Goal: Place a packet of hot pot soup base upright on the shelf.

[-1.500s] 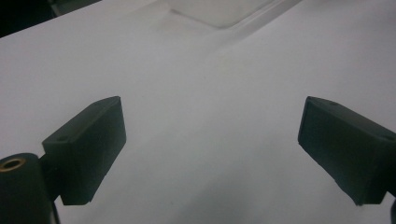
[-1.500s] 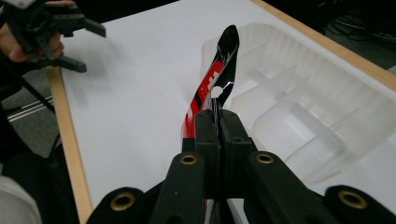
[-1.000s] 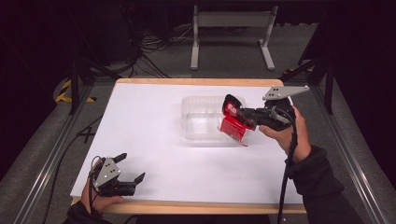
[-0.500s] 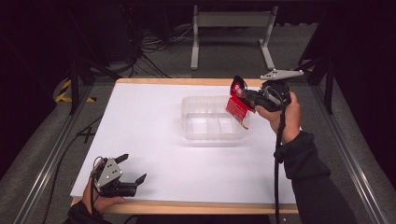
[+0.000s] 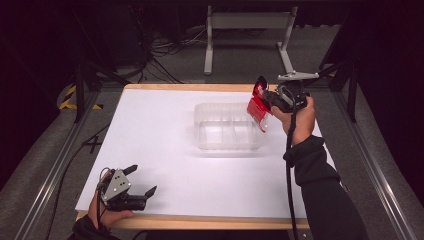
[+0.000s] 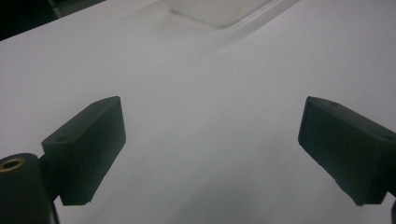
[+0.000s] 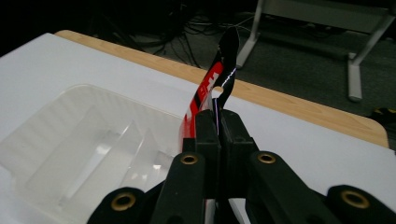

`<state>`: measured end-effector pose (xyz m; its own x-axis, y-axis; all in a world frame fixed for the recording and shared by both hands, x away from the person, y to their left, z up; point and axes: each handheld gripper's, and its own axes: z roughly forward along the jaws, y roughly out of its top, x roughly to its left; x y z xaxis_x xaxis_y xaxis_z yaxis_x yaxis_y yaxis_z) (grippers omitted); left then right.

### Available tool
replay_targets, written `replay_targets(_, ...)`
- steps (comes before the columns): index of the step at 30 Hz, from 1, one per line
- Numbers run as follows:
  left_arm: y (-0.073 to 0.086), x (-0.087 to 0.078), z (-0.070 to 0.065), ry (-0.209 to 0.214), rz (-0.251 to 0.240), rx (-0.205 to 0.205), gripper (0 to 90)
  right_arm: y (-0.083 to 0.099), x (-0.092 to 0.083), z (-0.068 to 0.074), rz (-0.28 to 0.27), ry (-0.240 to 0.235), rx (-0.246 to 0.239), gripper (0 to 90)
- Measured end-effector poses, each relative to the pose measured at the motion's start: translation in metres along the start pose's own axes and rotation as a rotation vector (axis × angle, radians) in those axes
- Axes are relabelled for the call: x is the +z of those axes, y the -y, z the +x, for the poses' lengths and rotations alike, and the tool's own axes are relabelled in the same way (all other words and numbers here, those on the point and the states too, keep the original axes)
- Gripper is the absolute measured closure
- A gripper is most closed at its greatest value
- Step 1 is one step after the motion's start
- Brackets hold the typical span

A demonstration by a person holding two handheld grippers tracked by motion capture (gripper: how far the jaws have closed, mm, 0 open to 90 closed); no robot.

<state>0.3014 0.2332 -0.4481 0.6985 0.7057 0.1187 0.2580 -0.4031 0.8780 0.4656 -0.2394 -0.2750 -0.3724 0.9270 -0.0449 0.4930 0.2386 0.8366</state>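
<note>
A red packet (image 5: 258, 106) is held clamped between the closed jaws of the right gripper (image 5: 270, 100), above the right end of a clear plastic tray (image 5: 227, 126) and near the far right corner of the white table (image 5: 165, 150). In the right gripper view, the packet (image 7: 205, 88) is seen edge-on, rising past the jaw tips of the right gripper (image 7: 217, 122), with the compartments of the tray (image 7: 84, 140) lying below and to the left. The tray is set on the far half of the table, right of its middle. The left gripper (image 5: 141, 181) is rested at the near left corner of the table, well apart from the tray; its jaws are spread wide over bare table, with nothing between them, as shown in the left gripper view (image 6: 210, 149).
</note>
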Motion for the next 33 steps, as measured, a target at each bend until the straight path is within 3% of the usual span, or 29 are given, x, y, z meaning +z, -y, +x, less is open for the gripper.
replay_targets(7, 0.0, 0.0, 0.001, 0.001, -0.001, 0.0, 8.1, 0.002, 0.01, 0.004, 0.002, 0.026, 0.002, 87.6)
replay_targets(14, 0.0, 0.0, 0.001, 0.003, -0.003, 0.001, 8.1, 0.006, 0.0, 0.0, -0.036, 0.076, 0.04, 87.6)
replay_targets(19, -0.001, 0.001, -0.001, 0.007, -0.001, 0.004, 8.1, 0.017, 0.003, 0.003, -0.019, 0.091, 0.043, 87.4)
replay_targets(33, -0.001, 0.0, 0.0, 0.009, -0.001, 0.005, 8.1, 0.044, 0.025, 0.012, 0.025, 0.054, 0.045, 85.6)
